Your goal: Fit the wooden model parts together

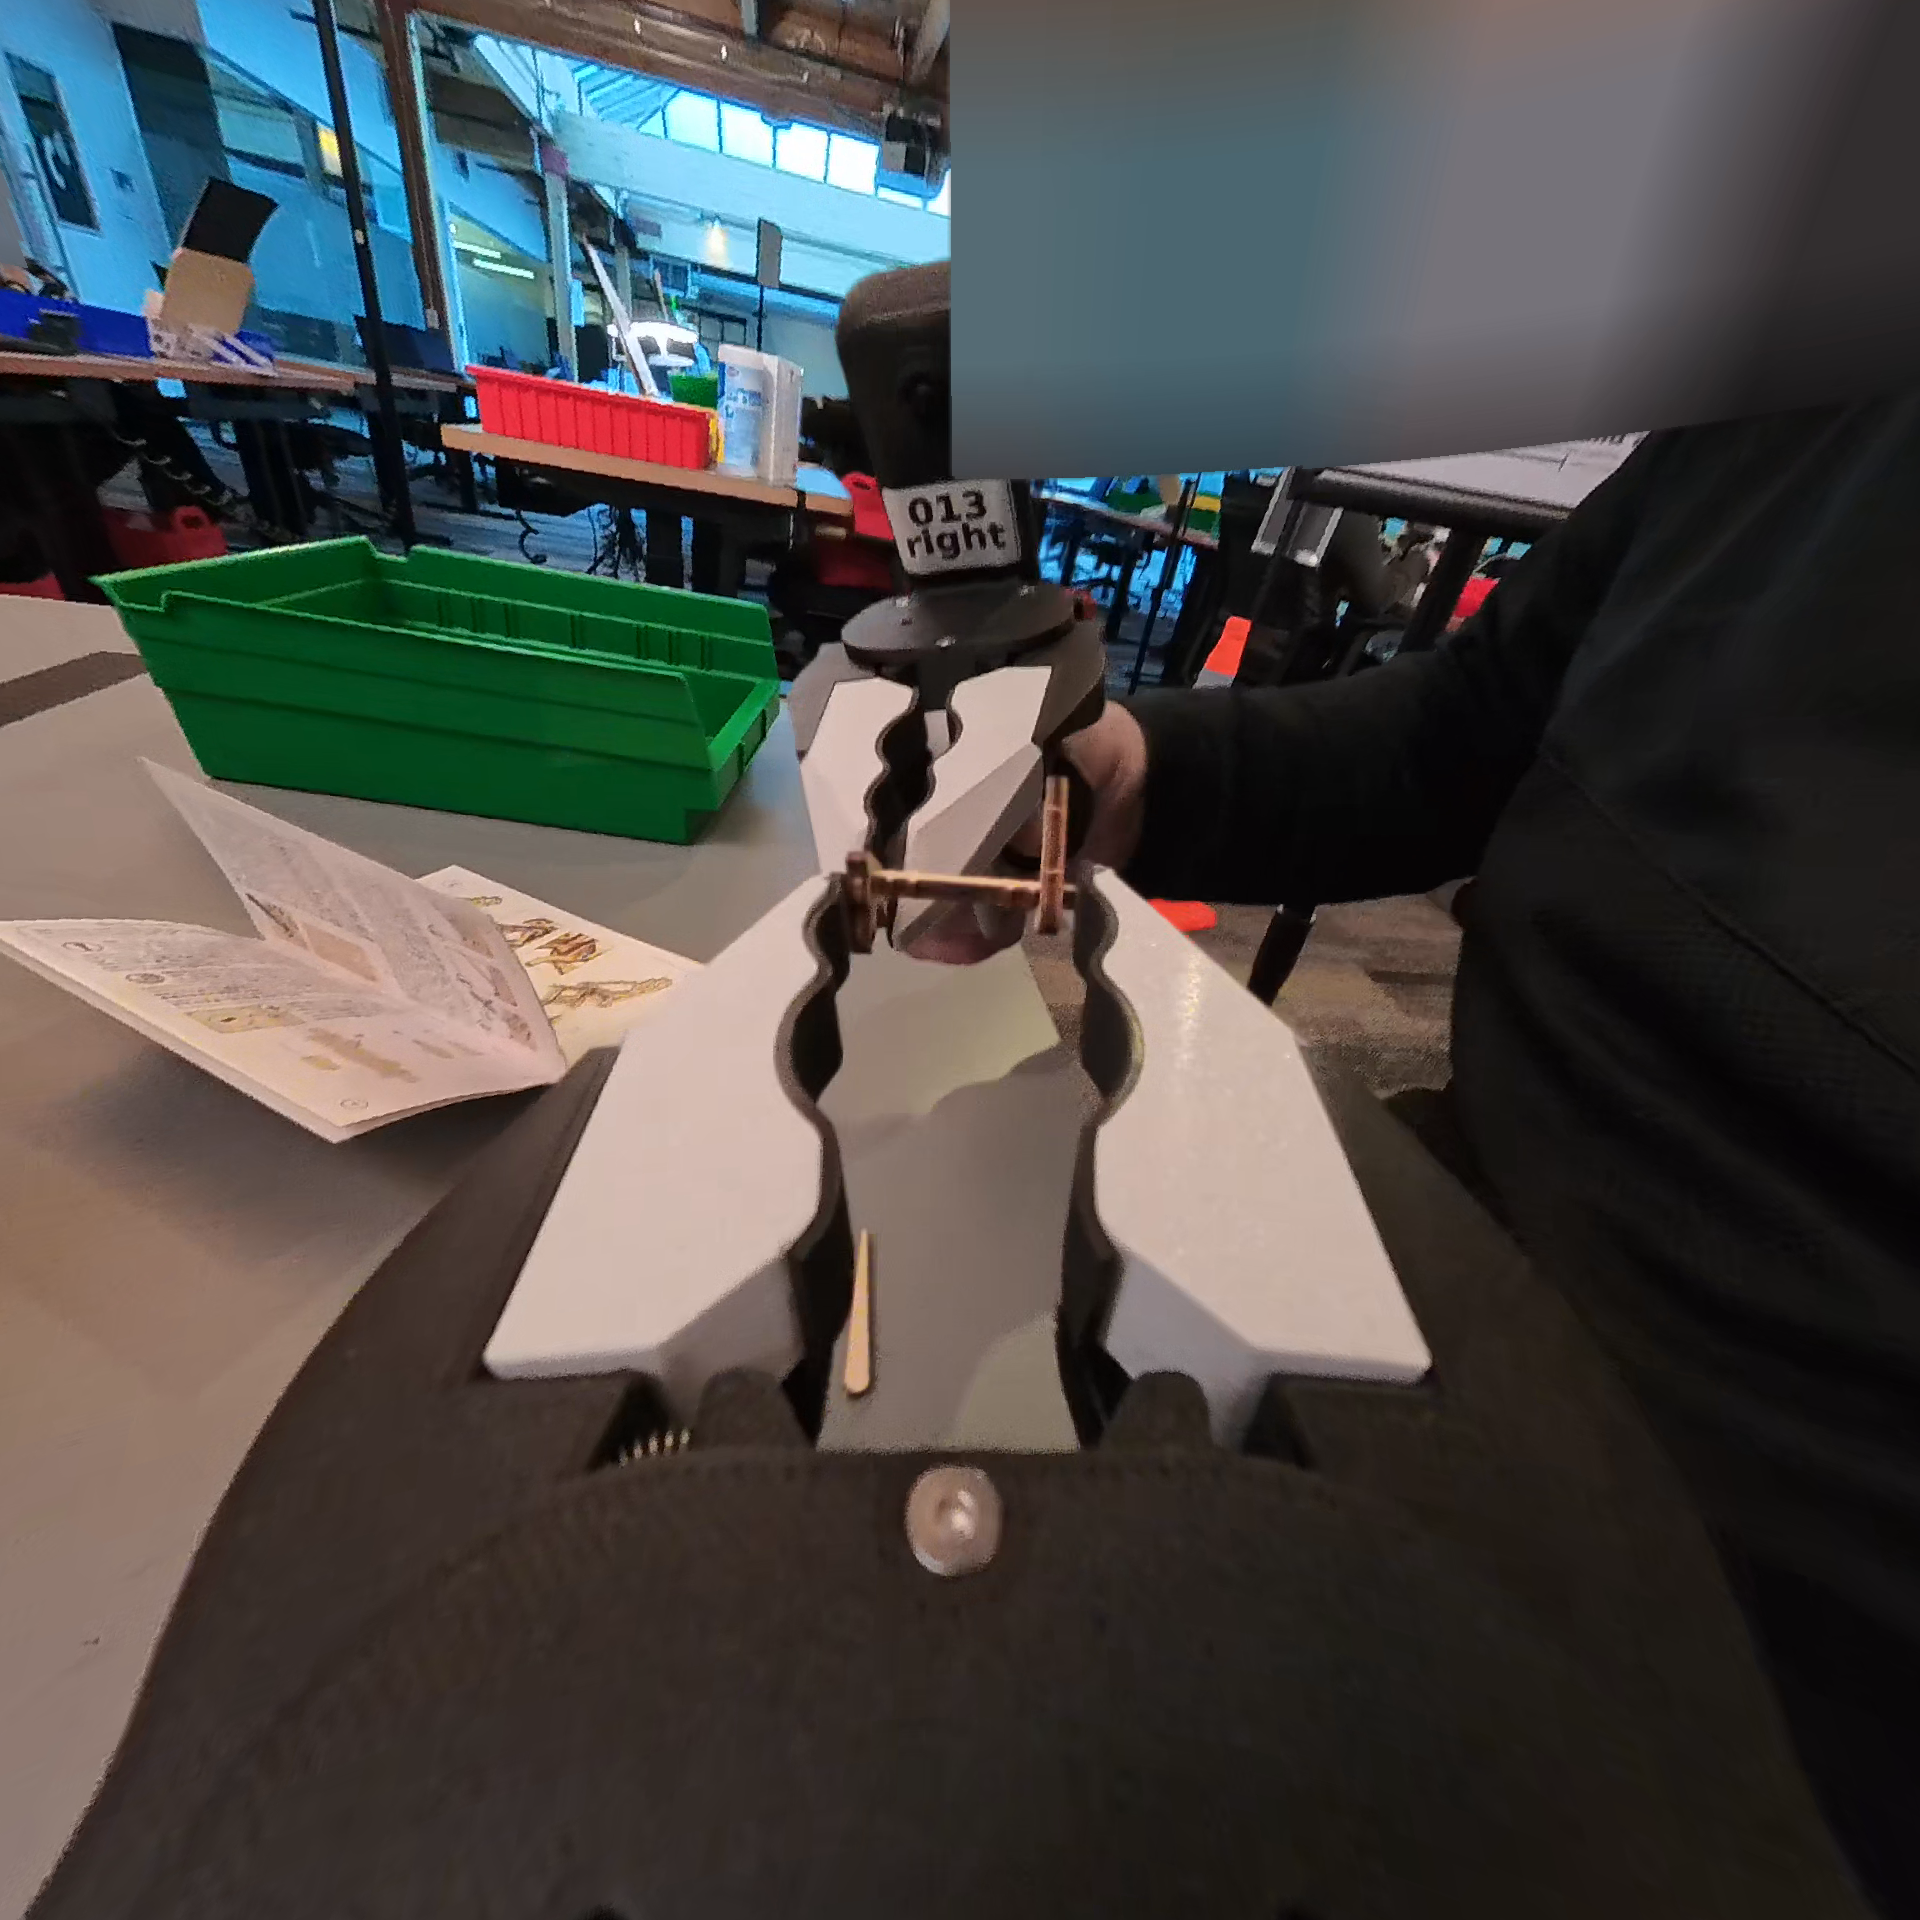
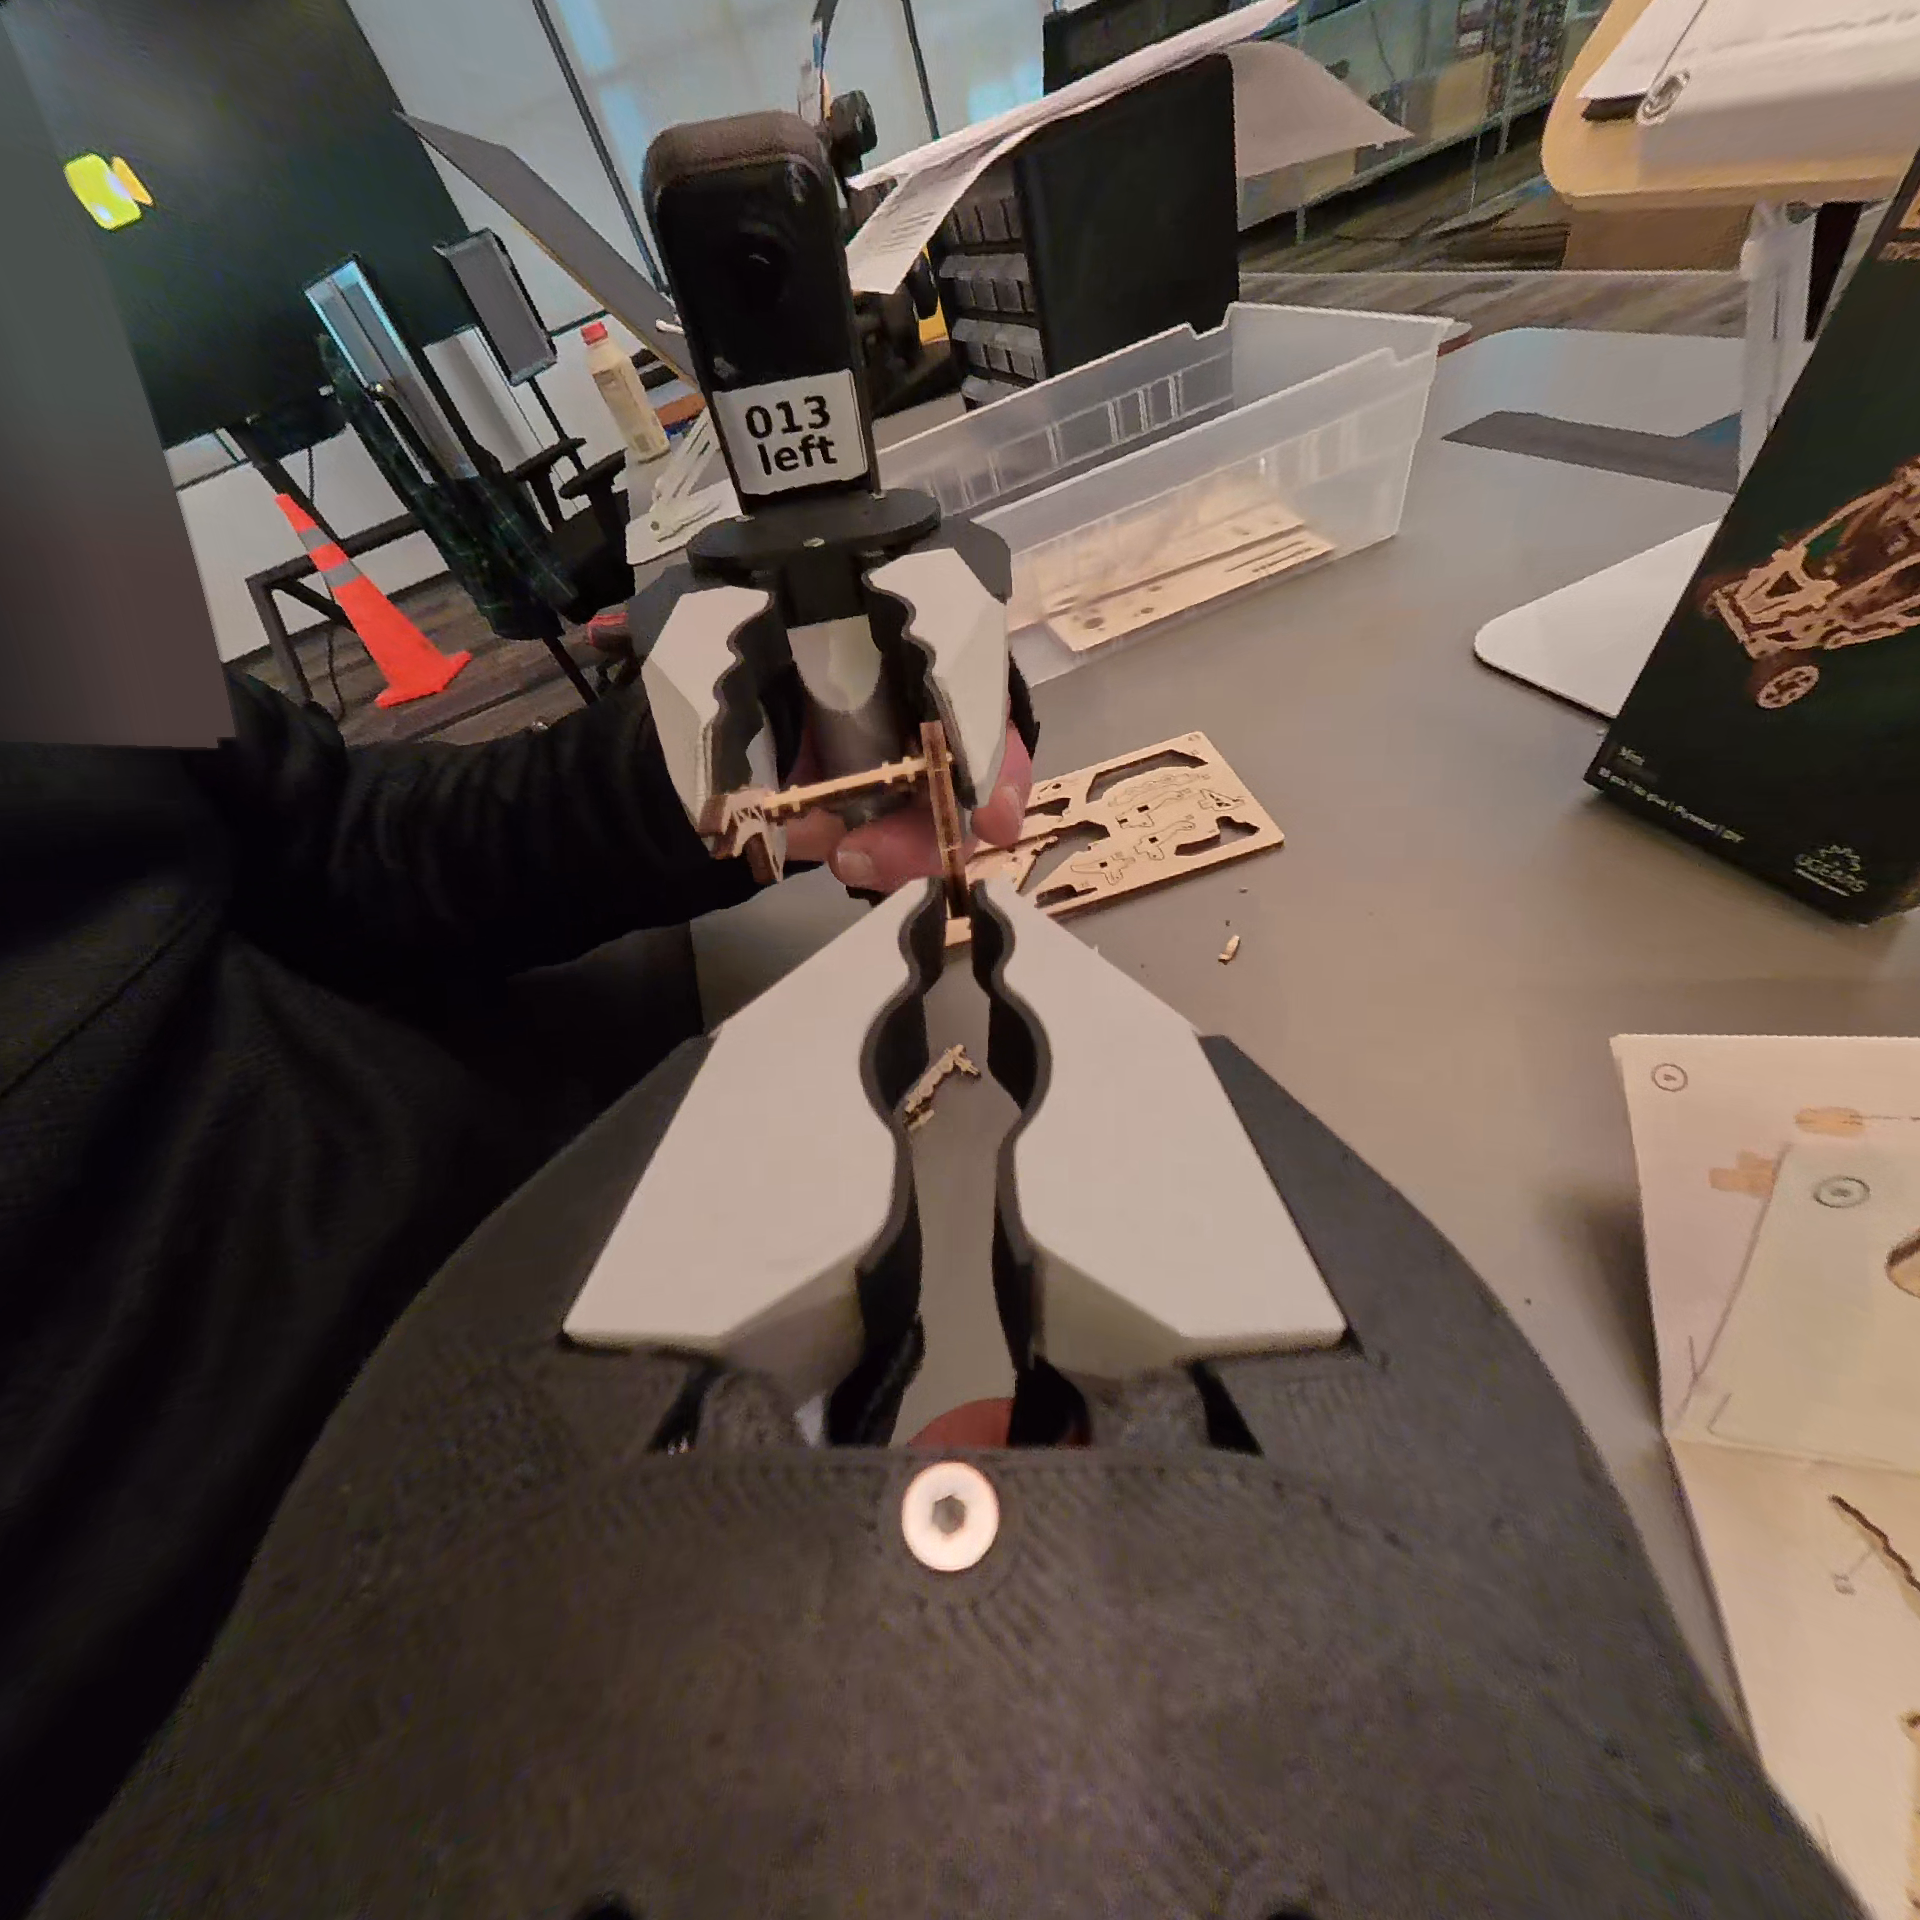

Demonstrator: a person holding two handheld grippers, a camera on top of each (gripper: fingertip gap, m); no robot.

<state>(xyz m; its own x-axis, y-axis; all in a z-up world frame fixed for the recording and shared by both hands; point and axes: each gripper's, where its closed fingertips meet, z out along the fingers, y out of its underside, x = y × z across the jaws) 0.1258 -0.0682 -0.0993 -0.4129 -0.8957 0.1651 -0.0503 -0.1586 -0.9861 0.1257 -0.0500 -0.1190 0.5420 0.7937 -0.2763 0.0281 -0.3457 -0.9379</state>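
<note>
Left gripper [image 1: 956,894] is sitting mid-frame with jaws spread wide, both pads pressing the ends of a wooden assembly [image 1: 961,888]. Right gripper [image 2: 958,914] is pinching nearly closed on that assembly's upright strip, apparently gripping it. Black-sleeved arms are entering from frame sides.

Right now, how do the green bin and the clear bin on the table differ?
The green bin is opaque; the clear bin is see-through. The green bin looks empty from here; the clear bin has flat wooden sheets lying in it. The green bin sits behind an open booklet; the clear bin sits behind a punched-out wooden sheet. Both are long, open-topped plastic bins resting on the same grey table.
</note>
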